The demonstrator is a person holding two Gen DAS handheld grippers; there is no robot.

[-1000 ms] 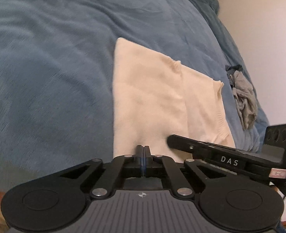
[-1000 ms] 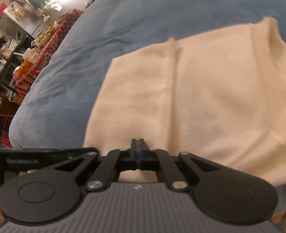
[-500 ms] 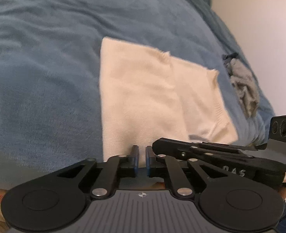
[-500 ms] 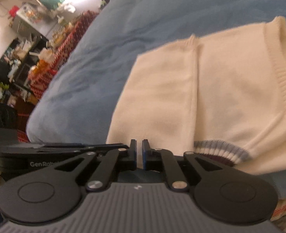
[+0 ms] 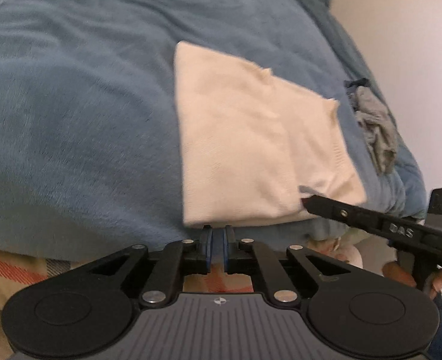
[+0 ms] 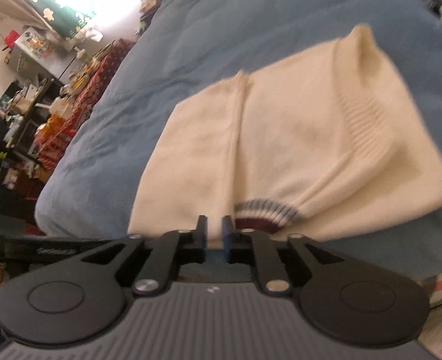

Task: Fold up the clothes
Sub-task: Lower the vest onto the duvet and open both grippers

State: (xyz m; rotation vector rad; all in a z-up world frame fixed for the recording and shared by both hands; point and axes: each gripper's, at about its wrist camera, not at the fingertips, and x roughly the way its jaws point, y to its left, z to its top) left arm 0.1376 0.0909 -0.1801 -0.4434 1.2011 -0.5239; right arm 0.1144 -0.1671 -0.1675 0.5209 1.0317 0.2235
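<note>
A bed covered by a blue blanket (image 5: pixel 79 114) is seen in both wrist views. A cream sweater (image 5: pixel 251 150), folded into a rough rectangle, is laid flat on the blanket close to the bed's near edge.

Left wrist view: the left gripper (image 5: pixel 218 241) is held just off the near edge of the sweater, not touching it. Its jaws are parted by a narrow gap and nothing is held between them. Under the gripper, a striped plaid cloth (image 5: pixel 16 270) is seen below the blanket's near edge. The right gripper (image 5: pixel 308 202) is seen side-on near the sweater's near right corner; contact cannot be told from this view. A crumpled grey garment (image 5: pixel 377 129) is lying toward the right edge of the bed, apart from the sweater, beside a pale wall (image 5: pixel 416 45).

Right wrist view: cluttered shelves (image 6: pixel 40 96) are seen beyond the left edge of the bed. The sweater (image 6: pixel 281 138) is shown with a ribbed band folded across it and a maroon-and-blue striped cuff (image 6: pixel 266 211) at its near edge. The right gripper (image 6: pixel 214 237) is held just short of that edge, beside the cuff. Its jaws are slightly apart and empty. Motion blur is noted in both frames.
</note>
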